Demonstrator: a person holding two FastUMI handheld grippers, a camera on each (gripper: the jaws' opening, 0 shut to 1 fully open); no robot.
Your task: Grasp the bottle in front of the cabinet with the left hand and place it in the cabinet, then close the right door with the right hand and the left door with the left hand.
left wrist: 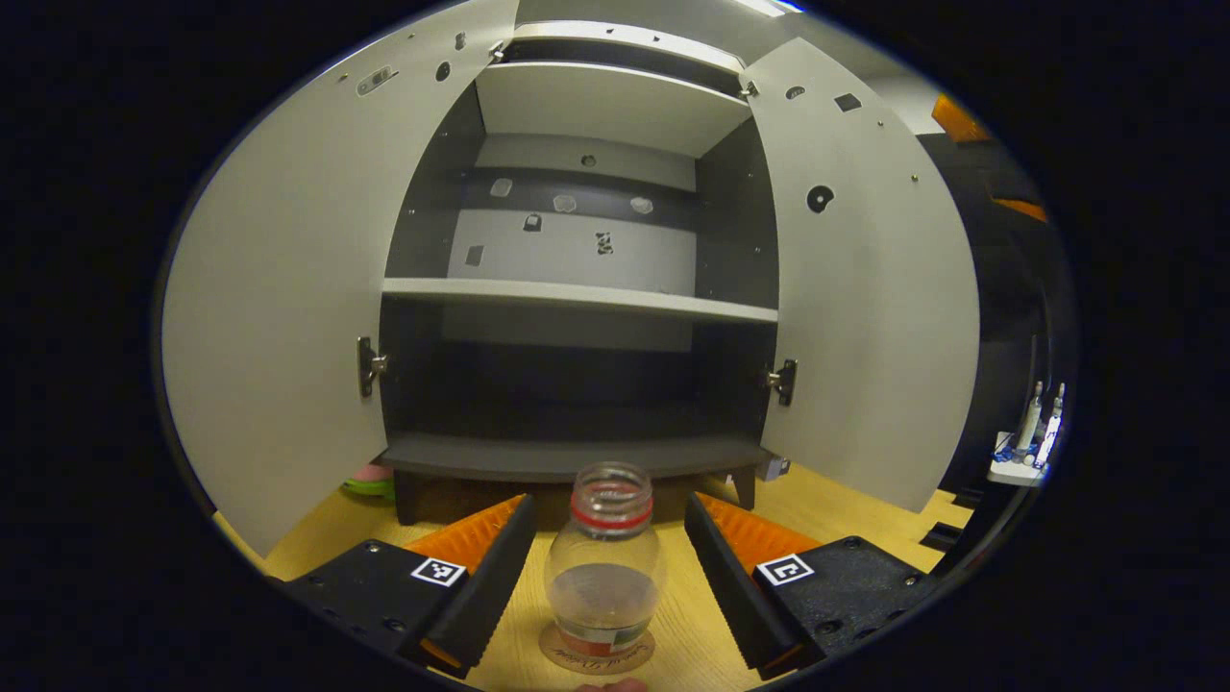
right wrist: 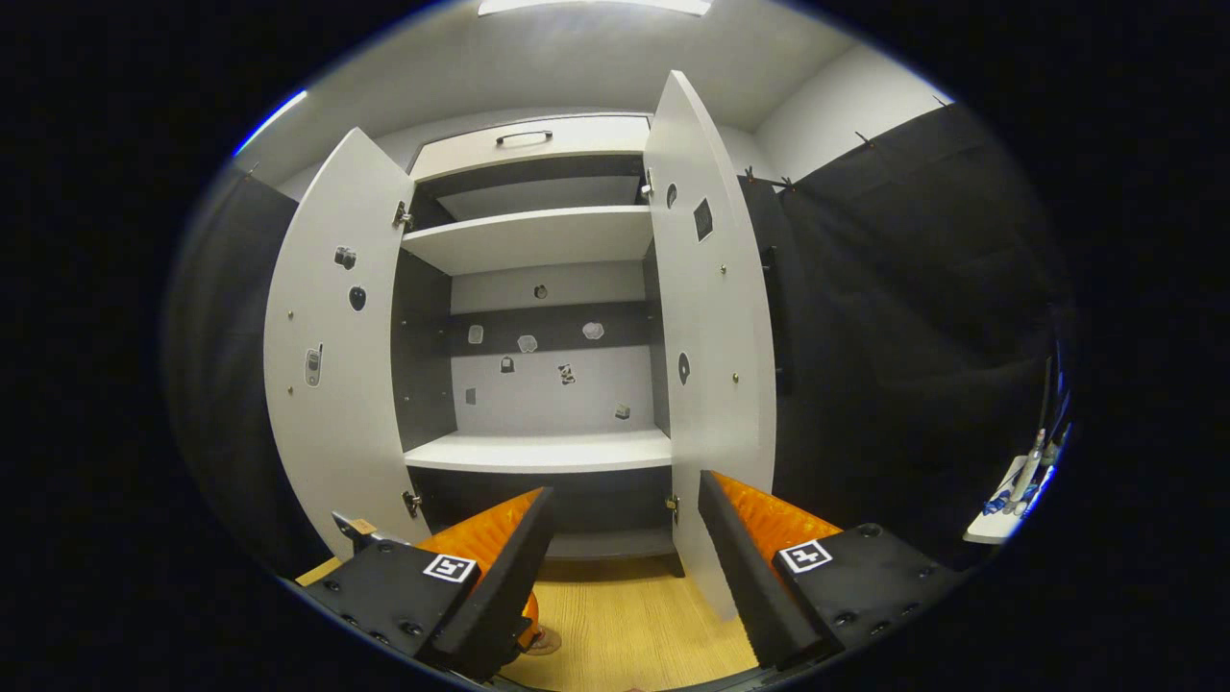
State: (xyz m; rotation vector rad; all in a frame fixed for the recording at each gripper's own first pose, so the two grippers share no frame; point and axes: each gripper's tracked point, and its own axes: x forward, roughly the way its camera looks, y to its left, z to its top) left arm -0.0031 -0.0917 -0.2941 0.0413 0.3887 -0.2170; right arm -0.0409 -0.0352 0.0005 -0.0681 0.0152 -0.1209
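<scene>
A clear capless bottle (left wrist: pixel 602 567) with a red neck ring stands upright on the wooden surface (left wrist: pixel 846 509) in front of the cabinet (left wrist: pixel 577 293). My left gripper (left wrist: pixel 607 507) is open, one finger on each side of the bottle, with a gap on both sides. Both cabinet doors stand wide open: the left door (left wrist: pixel 279 317) and the right door (left wrist: pixel 865 288). The bottom shelf (left wrist: pixel 567 454) lies just beyond the bottle. In the right gripper view my right gripper (right wrist: pixel 625 490) is open and holds nothing, facing the cabinet (right wrist: pixel 538 447) close to the right door (right wrist: pixel 716 336).
A green and pink object (left wrist: pixel 370 479) lies on the floor under the left door. A white ledge with small items (left wrist: pixel 1023 452) sits at the far right against the black cloth wall. A drawer with a handle (right wrist: pixel 524 137) tops the cabinet.
</scene>
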